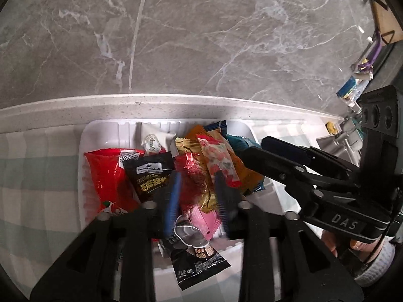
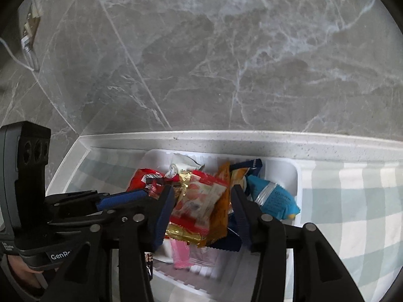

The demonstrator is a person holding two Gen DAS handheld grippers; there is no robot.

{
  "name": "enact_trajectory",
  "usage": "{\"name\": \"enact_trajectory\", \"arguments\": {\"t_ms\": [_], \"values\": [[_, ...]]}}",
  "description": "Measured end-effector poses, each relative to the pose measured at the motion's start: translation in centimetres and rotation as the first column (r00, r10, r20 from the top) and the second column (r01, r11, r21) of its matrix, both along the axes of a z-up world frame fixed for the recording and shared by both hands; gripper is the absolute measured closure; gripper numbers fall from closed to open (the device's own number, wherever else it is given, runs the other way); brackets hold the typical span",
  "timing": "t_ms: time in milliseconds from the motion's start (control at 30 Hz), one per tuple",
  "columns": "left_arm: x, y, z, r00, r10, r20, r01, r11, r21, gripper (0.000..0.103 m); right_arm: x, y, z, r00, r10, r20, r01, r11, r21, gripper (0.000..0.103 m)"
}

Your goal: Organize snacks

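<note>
A white tray (image 1: pixel 105 136) holds a heap of snack packets: a big red bag (image 1: pixel 105 176), a black Member's Mark packet (image 1: pixel 148 173), a white packet (image 1: pixel 151 138), a floral packet (image 1: pixel 219 161), orange, gold and pink ones. My left gripper (image 1: pixel 199 198) is open over the heap, its blue-padded fingers either side of a red-gold packet (image 1: pixel 194 183). A black packet (image 1: pixel 196 261) lies at the tray's near edge. My right gripper (image 2: pixel 199 206) is open above the floral packet (image 2: pixel 199 196), beside a blue packet (image 2: pixel 274 198). Each gripper shows in the other's view.
The tray (image 2: pixel 294 173) sits on a green and white checked cloth (image 2: pixel 352 201) against a speckled white ledge (image 1: pixel 176 103) below a grey marble wall. Small items and a sink fitting stand at the far right in the left wrist view (image 1: pixel 352 93).
</note>
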State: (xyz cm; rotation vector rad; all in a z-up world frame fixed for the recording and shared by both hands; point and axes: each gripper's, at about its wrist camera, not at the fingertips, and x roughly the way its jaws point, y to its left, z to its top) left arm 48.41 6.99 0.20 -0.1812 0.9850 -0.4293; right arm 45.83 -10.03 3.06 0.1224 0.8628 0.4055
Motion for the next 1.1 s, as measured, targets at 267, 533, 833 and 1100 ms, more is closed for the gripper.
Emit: {"name": "enact_trajectory", "arguments": {"t_ms": [267,533,833,1100], "values": [[-3.2,0.5,2.0,0.998,0.032,0.061,-0.032,0.999,-0.003,0.03,-4.0,-1.8,2.1,0.996,-0.06,0.069,0.063,0.997,-0.04,0.032],[-9.7,-0.5,5.0,0.99,0.017,0.14,-0.025,0.998,0.053,0.013,-10.4,-2.8,4.6,0.979,-0.13,0.158,0.157,0.973,-0.171,0.012],[-16.9,-2.0,6.8,0.986,-0.008,0.165,-0.011,0.994,0.111,0.005,-16.8,-5.0,6.1,0.954,-0.226,0.196,0.269,0.936,-0.226,0.002],[-21.3,-3.4,7.8,0.984,-0.038,0.177,0.012,0.99,0.143,0.002,-21.8,-6.2,7.2,0.937,-0.269,0.224,0.319,0.92,-0.227,0.002]]}}
